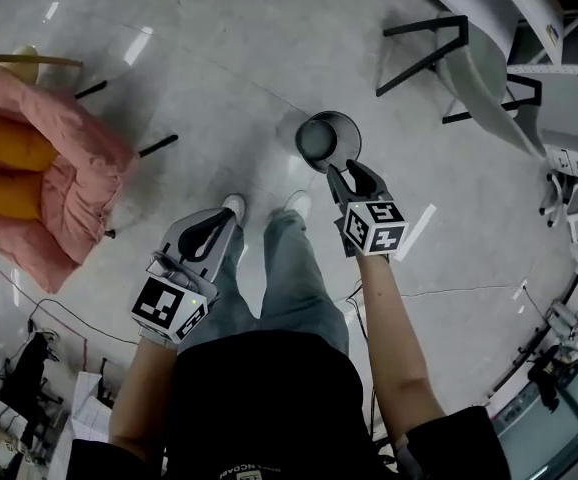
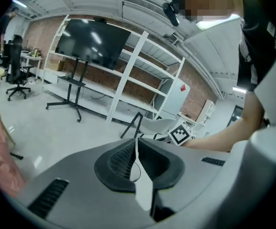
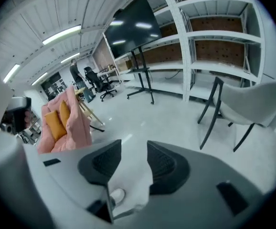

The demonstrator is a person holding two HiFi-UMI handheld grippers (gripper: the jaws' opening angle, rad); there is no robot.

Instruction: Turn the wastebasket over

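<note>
Pale polished concrete floor [image 1: 219, 78] is stretching across a workshop-like room. The person is standing on it in jeans, with two light shoes [image 1: 234, 206] showing below. The wastebasket [image 1: 327, 140], dark and round, is sitting on the floor just ahead of the shoes. One round end is facing up toward the head camera, though I cannot tell whether that end is the mouth or the base.

The right hand-held gripper [image 1: 348, 168] is hanging at the near side of the wastebasket and overlapping its rim in the head view. Whether it is touching the rim I cannot tell. Its jaws are standing apart, released, and in its own view only floor and a shoe are showing in the gap between the pads [image 3: 104, 159].

The left hand-held gripper [image 1: 225, 220] is hovering over the person's left leg, well apart from the wastebasket. It is clenched, with its pads [image 2: 121, 159] meeting and gripping nothing.

At the left of the head view, a pink armchair [image 1: 59, 183] is carrying two orange cushions [image 1: 9, 143]. A white chair [image 1: 474, 73] on black legs is standing at the upper right. Beyond it, the gripper views are showing white shelving [image 2: 145, 73] along a brick wall and a large dark screen [image 2: 92, 44] on a wheeled stand.
</note>
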